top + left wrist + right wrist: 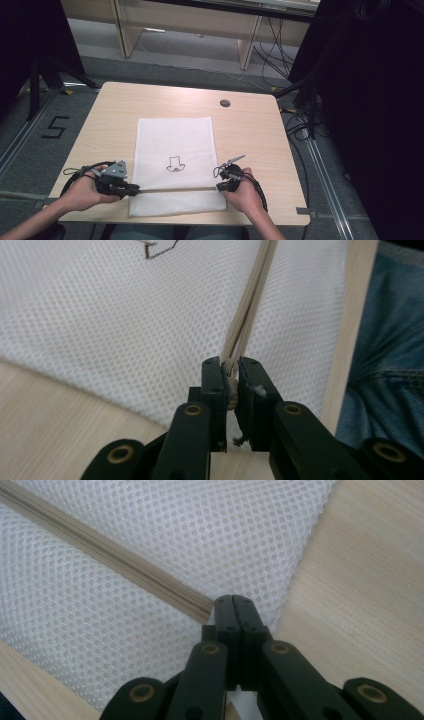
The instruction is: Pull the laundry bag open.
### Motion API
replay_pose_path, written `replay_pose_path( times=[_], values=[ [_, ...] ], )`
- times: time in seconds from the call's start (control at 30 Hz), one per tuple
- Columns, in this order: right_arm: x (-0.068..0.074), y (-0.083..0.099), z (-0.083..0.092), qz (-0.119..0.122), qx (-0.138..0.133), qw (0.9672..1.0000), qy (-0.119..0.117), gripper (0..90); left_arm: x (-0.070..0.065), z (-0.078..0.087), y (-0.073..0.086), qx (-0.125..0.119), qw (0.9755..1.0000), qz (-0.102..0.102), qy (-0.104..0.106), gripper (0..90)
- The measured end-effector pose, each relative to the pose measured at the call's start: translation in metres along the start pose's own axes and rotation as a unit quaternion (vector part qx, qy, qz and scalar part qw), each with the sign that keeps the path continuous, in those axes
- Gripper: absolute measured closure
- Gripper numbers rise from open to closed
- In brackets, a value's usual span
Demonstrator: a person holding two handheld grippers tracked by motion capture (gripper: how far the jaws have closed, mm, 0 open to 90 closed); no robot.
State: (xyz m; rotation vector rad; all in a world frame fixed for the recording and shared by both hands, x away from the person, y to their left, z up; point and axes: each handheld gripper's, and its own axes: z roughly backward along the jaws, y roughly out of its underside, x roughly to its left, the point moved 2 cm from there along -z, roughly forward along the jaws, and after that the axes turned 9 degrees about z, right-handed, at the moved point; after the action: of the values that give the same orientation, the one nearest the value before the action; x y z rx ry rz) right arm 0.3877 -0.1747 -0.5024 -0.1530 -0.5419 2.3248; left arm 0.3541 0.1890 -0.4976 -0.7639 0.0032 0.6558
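A white mesh bag (174, 165) lies flat on the desk (100, 120), reaching from the middle down to the near edge, with a small drawn mark on its face. A beige zipper (175, 189) runs across it near that edge. The left tool (230, 371) is closed on the zipper's end at the bag's left side, its jaws narrow with the pull pinched between them. The right tool (233, 605) sits at the zipper's other end by the bag's right side, jaws fully closed, seemingly nipping the fabric there. Holding both ends likely keeps the zipper taut, so the slider can travel without bunching the mesh.
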Motion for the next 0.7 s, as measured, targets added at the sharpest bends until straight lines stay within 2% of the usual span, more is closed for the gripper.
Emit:
replay_pose_path(
  times=[0.07, 0.1, 0.2, 0.23, 0.27, 0.3, 0.33, 0.4, 0.47, 0.5, 0.7],
  values=[
    [0.0006, 0.0001, -0.0005, -0.007, -0.002, 1.0, 0.0, 90.0, 0.0002, -0.0001, 0.0005, -0.002, 1.0, 0.004, 0.001, 81.8],
    [0.0003, 0.0001, 0.0002, -0.005, 0.002, 1.0, 0.0, 90.0, 0.0008, 0.0008, 0.0001, -0.002, 1.0, -0.004, 0.001, 81.8],
    [0.0013, 0.0003, 0.0006, -0.012, 0.003, 0.9999, 0.001, 90.0, 0.0007, 0.0002, 0.0017, -0.003, 1.0, -0.005, 0.001, 81.8],
    [0.0012, 0.0003, 0.0006, -0.012, 0.003, 0.9999, 0.001, 90.0, -0.0005, -0.0004, 0.0028, -0.003, 1.0, 0.007, 0.001, 81.8],
    [0.0012, 0.0003, 0.0005, -0.012, 0.003, 0.9999, 0.0, 90.0, -0.0004, -0.0008, 0.0033, -0.001, 1.0, 0.006, 0.0, 81.8],
    [0.0017, 0.0004, 0.001, -0.018, 0.007, 0.9998, 0.002, 90.0, 0.0009, -0.0004, 0.0037, 0.006, 0.9999, -0.004, -0.007, 81.8],
    [0.0017, 0.0004, 0.001, -0.018, 0.006, 0.9998, 0.002, 90.0, 0.0003, -0.0008, 0.0042, 0.002, 1.0, 0.003, -0.006, 81.8],
    [0.0017, 0.0005, 0.0009, -0.017, 0.006, 0.9998, 0.001, 90.0, 0.0005, -0.0011, 0.005, 0.002, 1.0, 0.001, -0.007, 81.7],
    [0.0003, 0.0003, 0.0002, -0.001, -0.003, 1.0, 0.002, 90.0, 0.0002, -0.0016, 0.0056, 0.008, 0.9999, -0.003, -0.01, 81.7],
    [0.0014, 0.0004, 0.0007, -0.011, 0.003, 0.9999, 0.002, 90.0, 0.0011, -0.0011, 0.0061, 0.012, 0.9998, -0.009, -0.013, 81.7],
    [0.0001, 0.0006, 0.0004, -0.006, -0.003, 1.0, 0.0, 90.0, 0.0004, -0.0013, 0.0082, 0.003, 0.9999, -0.002, -0.012, 81.6]
  ],
)
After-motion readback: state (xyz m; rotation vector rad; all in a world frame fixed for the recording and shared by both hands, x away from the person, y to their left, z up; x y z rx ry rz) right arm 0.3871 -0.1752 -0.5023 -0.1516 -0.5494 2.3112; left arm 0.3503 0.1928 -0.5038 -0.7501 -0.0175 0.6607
